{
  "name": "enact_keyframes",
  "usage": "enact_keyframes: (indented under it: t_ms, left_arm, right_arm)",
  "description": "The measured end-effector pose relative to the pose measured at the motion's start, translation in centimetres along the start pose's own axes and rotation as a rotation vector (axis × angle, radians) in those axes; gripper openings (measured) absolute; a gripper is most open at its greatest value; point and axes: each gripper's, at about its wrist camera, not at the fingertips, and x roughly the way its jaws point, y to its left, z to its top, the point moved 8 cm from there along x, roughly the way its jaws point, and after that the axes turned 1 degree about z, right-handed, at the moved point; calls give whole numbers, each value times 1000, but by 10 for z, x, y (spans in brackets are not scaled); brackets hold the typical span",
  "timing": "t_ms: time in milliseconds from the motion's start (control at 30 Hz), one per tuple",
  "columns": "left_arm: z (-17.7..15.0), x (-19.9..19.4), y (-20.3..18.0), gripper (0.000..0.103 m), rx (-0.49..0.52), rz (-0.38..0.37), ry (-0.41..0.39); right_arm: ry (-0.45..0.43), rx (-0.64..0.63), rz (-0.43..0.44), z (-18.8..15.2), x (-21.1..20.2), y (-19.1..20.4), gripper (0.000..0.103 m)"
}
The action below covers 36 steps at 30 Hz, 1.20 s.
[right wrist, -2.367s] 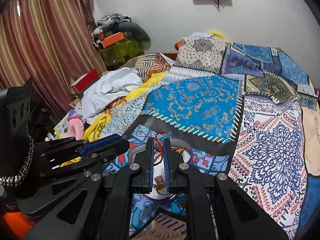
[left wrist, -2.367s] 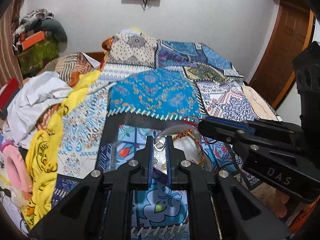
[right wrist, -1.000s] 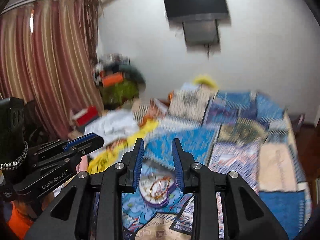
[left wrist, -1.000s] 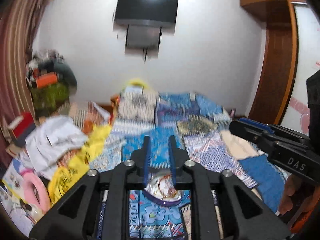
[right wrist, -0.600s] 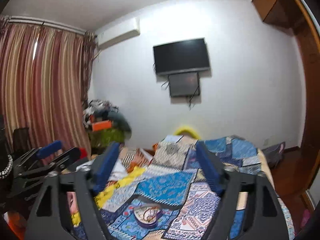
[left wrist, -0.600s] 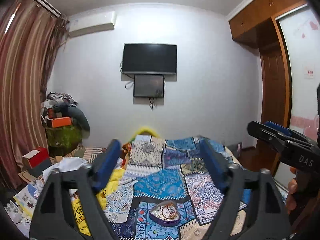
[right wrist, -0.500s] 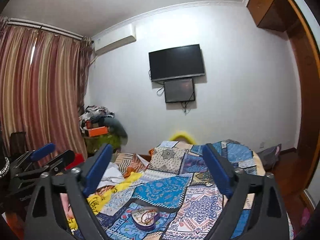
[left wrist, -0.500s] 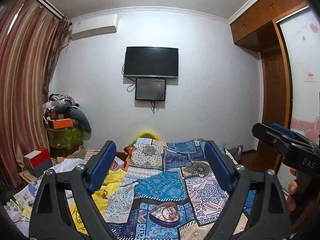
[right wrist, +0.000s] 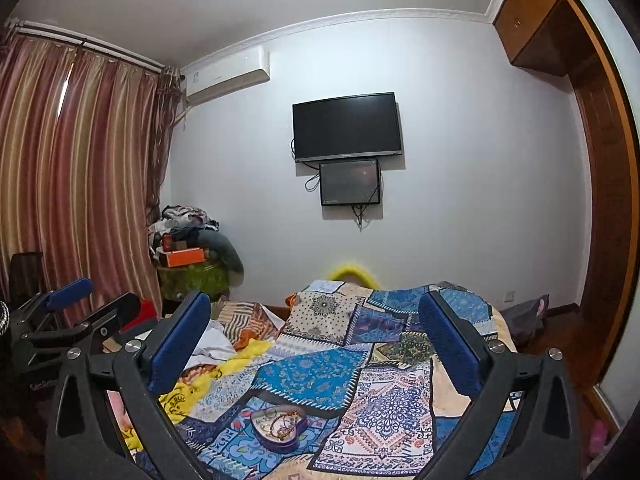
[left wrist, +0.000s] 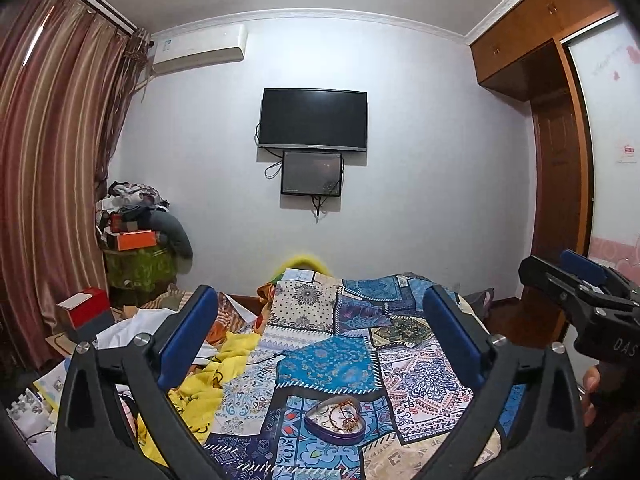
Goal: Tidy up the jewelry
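Note:
A purple heart-shaped jewelry tin [left wrist: 335,424] lies on the patchwork bedspread [left wrist: 328,364], with gold and red chains and bangles [left wrist: 344,420] inside it. It also shows in the right wrist view [right wrist: 279,428]. My left gripper [left wrist: 320,332] is wide open and empty, held high and well back from the tin. My right gripper [right wrist: 316,332] is also wide open and empty, at a similar height. The right gripper shows at the right edge of the left wrist view [left wrist: 580,292]; the left gripper shows at the left of the right wrist view [right wrist: 72,312].
A yellow cloth [left wrist: 208,384] and white clothes [left wrist: 132,324] lie on the bed's left side. A cluttered stand with an orange box [left wrist: 134,240] is in the left corner by striped curtains [left wrist: 48,184]. A TV [left wrist: 314,124] hangs on the far wall; a wooden wardrobe [left wrist: 560,160] is right.
Both grippers have let go of the jewelry in the tin, opened wide, and pulled up and back from the bed. The tin now looks small and far below.

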Motion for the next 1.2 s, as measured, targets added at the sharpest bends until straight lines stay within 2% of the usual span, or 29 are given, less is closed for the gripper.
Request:
enact_keyframes:
  t_ms: [1200]
  left_arm:
    - [-6, 6, -9, 103, 6, -11, 16]
  right_arm:
    - [25, 14, 10, -9, -11, -8, 103]
